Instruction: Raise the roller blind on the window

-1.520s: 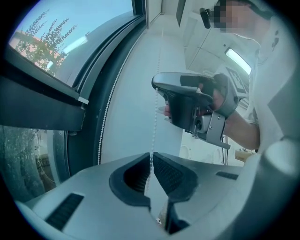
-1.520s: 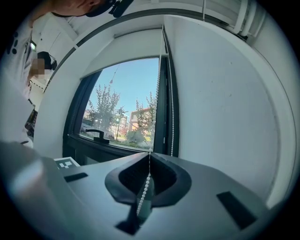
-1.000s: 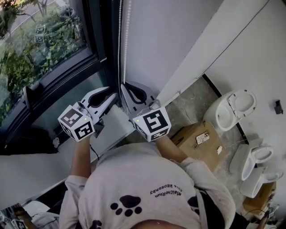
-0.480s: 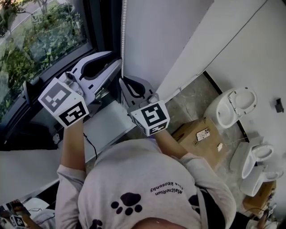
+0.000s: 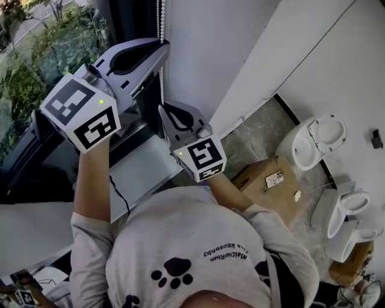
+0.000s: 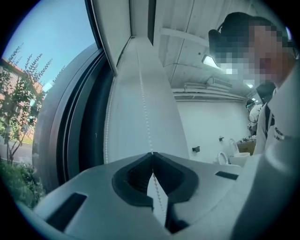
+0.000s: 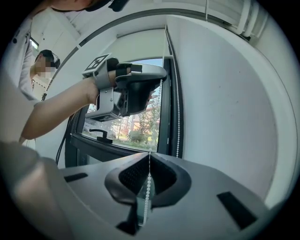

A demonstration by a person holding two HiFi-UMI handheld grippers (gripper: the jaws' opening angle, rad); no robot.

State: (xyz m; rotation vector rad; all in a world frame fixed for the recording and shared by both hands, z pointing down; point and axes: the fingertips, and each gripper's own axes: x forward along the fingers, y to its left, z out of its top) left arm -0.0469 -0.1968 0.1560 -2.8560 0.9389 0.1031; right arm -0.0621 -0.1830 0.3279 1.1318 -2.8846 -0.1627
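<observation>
The blind's bead chain is seen hanging down the right edge of the dark window frame, just beside the white wall.

One strand is pinched at two heights. The left hand-held gripper is raised high against the frame. Its jaws are closing on the strand, and in the left gripper view the tips are shown meeting around the beads. Below it, the right hand-held gripper is held with its jaws pressed together on the same strand, and the beads are seen running down between the pads in the right gripper view. The chain's second strand is left free, close against the wall.

A black window handle is mounted on the lower frame, left of the chain and apart from it. Green foliage is visible through the glass.

Behind the person, a cardboard box is set on the stone-patterned floor. Three white toilets are standing further right: one with its lid up, and two more near the corner. A black cable is seen hanging beside the left forearm.
</observation>
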